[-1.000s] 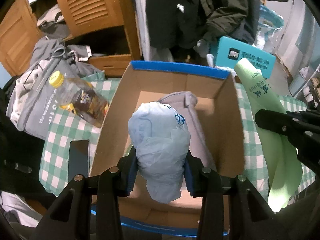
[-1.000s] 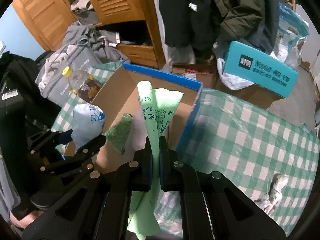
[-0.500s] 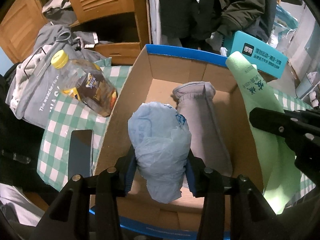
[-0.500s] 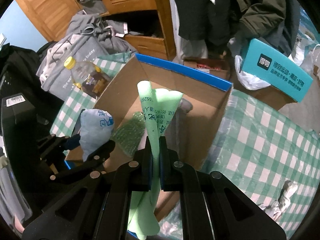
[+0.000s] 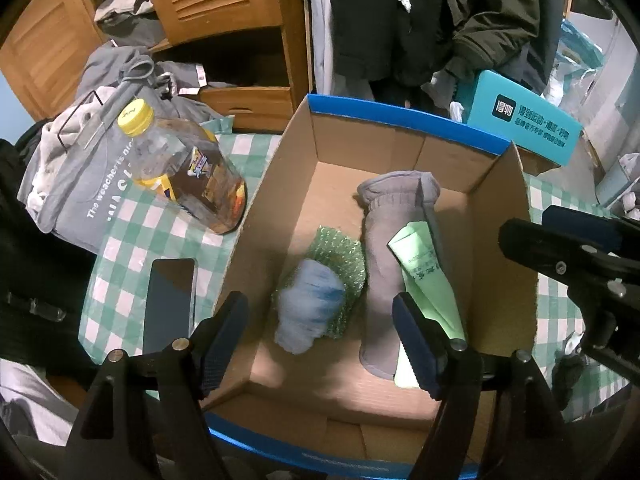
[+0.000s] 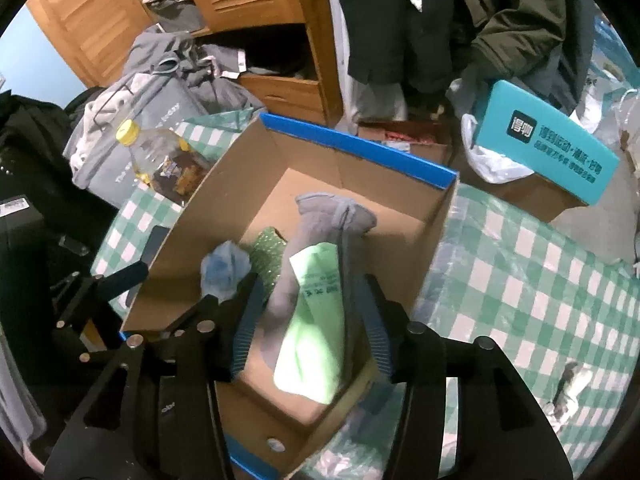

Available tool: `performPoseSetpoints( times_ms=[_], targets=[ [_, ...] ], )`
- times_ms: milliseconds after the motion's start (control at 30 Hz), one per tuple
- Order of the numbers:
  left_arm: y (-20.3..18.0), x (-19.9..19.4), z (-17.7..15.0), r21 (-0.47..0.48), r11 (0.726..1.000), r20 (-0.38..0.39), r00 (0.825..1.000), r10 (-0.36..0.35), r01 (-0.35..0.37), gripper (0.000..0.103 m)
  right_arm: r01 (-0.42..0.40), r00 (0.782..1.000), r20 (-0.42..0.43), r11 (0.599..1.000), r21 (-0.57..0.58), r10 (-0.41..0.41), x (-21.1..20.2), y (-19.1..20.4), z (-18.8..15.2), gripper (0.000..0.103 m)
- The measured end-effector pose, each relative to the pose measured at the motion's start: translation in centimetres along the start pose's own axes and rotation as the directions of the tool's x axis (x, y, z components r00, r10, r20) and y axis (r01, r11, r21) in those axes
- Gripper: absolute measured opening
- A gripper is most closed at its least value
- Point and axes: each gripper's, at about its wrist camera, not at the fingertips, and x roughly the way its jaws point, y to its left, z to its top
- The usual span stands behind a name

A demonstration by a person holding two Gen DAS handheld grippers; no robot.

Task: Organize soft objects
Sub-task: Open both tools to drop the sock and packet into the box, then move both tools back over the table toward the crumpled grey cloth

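A: What do the two tools do at this moment?

B: The left hand-held gripper [image 5: 320, 340] is opening, its jaws wide, and nothing is pressed between them. Below it, in the brown cardboard box with blue edge [image 5: 400, 116], lies the crumpled pale blue plastic bag [image 5: 308, 312], resting on a green bubble-wrap piece [image 5: 340, 256].

A: And the right one?

B: The right hand-held gripper [image 6: 310, 332] is opening too. The light green folded plastic sheet [image 6: 312, 332] lies under its jaws on a long grey fabric roll [image 6: 332, 216]; the pads do not press it.

A: What is outside the box?

B: Left of the left hand-held gripper, on the green-checked desk [image 5: 132, 216], are a black flat phone [image 5: 170, 304] and a clear plastic bottle with yellow cap [image 5: 180, 168].
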Motion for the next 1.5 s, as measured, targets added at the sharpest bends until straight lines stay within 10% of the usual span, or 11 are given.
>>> performPoseSetpoints(
  times_ms=[1500],
  targets=[
    [-11.8, -3.5, -0.6, 0.198, 0.977, 0.023, 0.996, -0.084, 0.077, 0.081, 0.141, 0.987, 0.056, 0.980, 0.142, -0.150, -7.5, -10.1, -6.1, 0.056]
  ],
)
